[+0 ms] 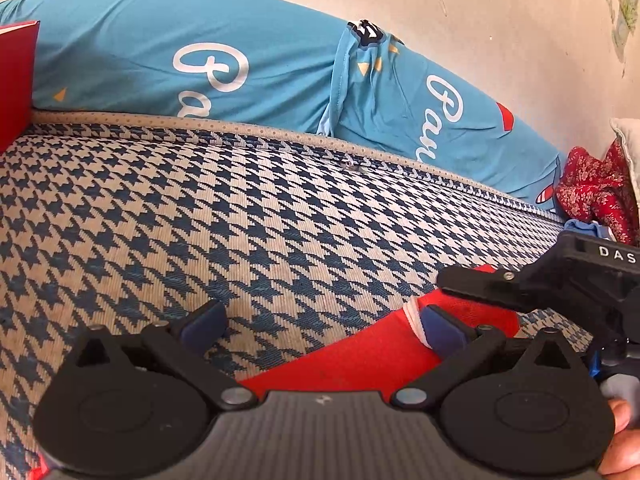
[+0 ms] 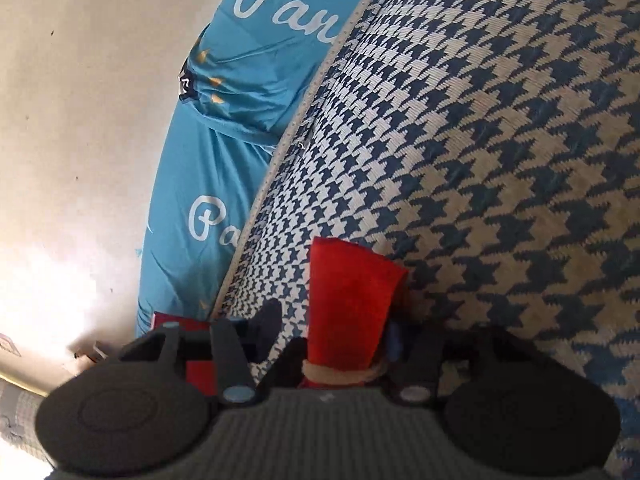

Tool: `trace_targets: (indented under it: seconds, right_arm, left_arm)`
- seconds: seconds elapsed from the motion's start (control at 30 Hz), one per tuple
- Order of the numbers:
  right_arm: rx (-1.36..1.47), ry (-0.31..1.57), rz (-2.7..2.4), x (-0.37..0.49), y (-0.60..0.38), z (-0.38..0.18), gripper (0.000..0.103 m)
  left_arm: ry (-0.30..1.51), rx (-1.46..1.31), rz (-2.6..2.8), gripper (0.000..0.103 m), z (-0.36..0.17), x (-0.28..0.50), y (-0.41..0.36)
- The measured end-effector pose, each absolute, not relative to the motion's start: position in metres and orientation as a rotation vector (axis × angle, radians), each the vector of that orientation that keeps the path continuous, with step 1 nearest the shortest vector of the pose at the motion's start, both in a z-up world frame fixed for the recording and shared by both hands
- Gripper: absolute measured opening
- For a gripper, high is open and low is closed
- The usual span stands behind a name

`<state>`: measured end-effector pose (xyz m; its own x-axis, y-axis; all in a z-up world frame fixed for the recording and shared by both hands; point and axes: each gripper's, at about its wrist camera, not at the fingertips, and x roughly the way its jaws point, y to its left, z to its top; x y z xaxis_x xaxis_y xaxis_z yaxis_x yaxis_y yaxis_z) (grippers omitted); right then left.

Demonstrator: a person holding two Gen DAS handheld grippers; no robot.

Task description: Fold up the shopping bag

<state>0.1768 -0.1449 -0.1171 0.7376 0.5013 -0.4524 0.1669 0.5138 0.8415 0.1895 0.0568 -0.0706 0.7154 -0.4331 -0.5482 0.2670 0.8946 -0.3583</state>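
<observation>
The red shopping bag [image 1: 360, 354] lies on the houndstooth mat, with its white handle strap [image 1: 414, 318] beside my left gripper's right fingertip. My left gripper [image 1: 324, 324] is open just above the bag's edge, holding nothing. The right gripper [image 1: 480, 284] shows in the left wrist view at the right, shut on the bag's far part. In the right wrist view my right gripper [image 2: 336, 332] is shut on a red fold of the bag [image 2: 352, 300], which stands up between the jaws, with white strap [image 2: 340, 374] near the base.
The blue-and-cream houndstooth mat [image 1: 240, 220] covers the bed. Light blue pillows [image 1: 200, 60] with white lettering lie along the wall. A red box [image 1: 16, 80] stands at far left. Red floral cloth [image 1: 592, 192] is piled at the right.
</observation>
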Motion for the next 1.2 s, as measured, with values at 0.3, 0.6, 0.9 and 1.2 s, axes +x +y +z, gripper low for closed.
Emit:
trace_targets:
  seconds: [0.3,0.6,0.9,1.2]
  right_arm:
    - [0.716,0.701,0.252,0.179,-0.117,-0.099,0.036]
    - [0.624,0.658,0.286,0.175,-0.108,-0.087,0.025]
    - [0.497,0.574,0.356,0.162,-0.091,-0.051,0.024]
    - [0.310,0.454,0.478,0.126,-0.071,-0.005,0.024]
  left_arm:
    - [0.660,-0.279,-0.381,0.103,-0.069,0.173,0.074]
    - [0.631,-0.400,-0.359,0.103,-0.068,0.160,0.098]
    - [0.611,-0.397,-0.327,0.103,-0.038,0.146,0.112]
    - [0.530,-0.364,-0.325,0.103,-0.007,0.110,0.137]
